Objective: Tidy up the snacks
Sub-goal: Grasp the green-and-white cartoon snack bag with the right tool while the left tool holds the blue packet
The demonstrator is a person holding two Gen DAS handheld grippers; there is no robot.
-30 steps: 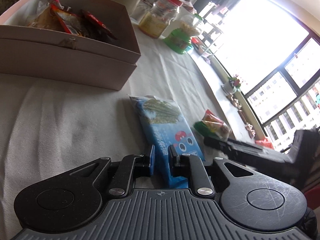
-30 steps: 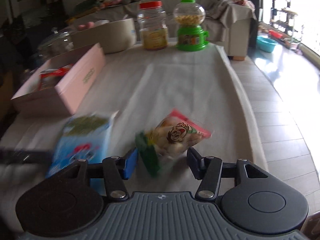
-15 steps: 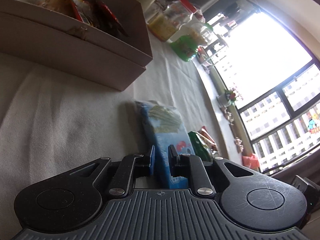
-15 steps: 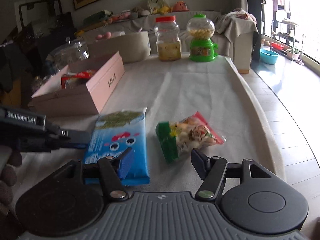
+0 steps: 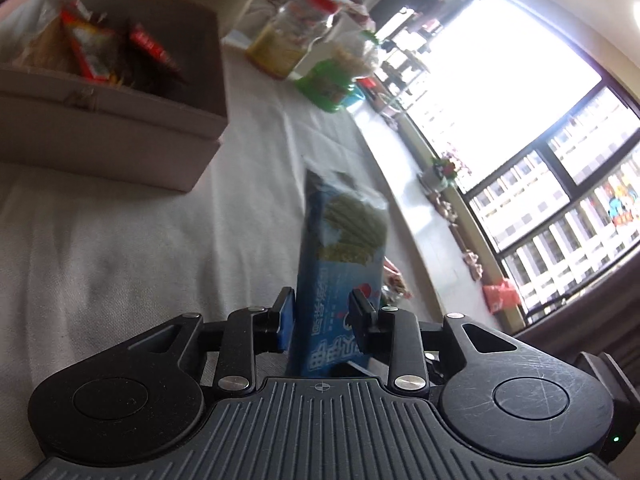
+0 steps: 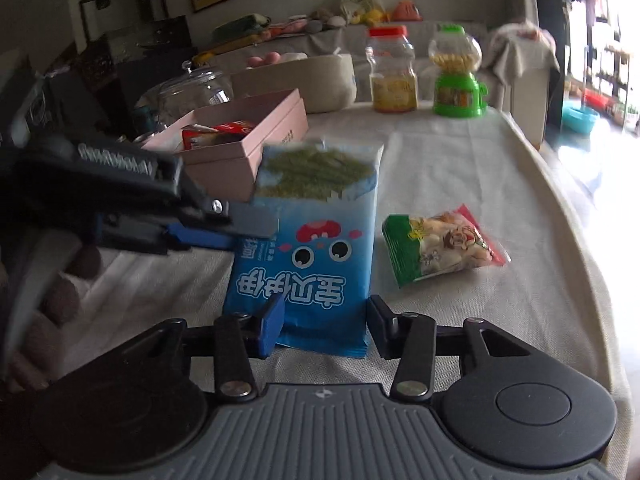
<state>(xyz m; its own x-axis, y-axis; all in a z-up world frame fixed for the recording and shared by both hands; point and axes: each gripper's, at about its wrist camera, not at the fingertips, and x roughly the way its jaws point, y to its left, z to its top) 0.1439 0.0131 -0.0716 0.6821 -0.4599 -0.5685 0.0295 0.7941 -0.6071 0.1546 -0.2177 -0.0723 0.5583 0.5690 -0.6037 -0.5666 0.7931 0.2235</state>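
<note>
Left hand-held gripper [image 5: 322,322] clamped on the blue snack packet [image 6: 312,240], gripping its edge; packet held upright, lifted off the desk [image 6: 460,168]. Right hand-held gripper [image 6: 324,326] spread wide, holding nothing, level just behind packet's lower end. Green-red snack bag [image 6: 442,246] lies flat beside it. Pink box [image 6: 244,140] further back-left.

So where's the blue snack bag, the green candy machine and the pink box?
blue snack bag [image 6: 316,248], right wrist view, cartoon face
green candy machine [image 6: 458,96], right wrist view, green base
pink box [image 6: 276,128], right wrist view, side wall
</note>
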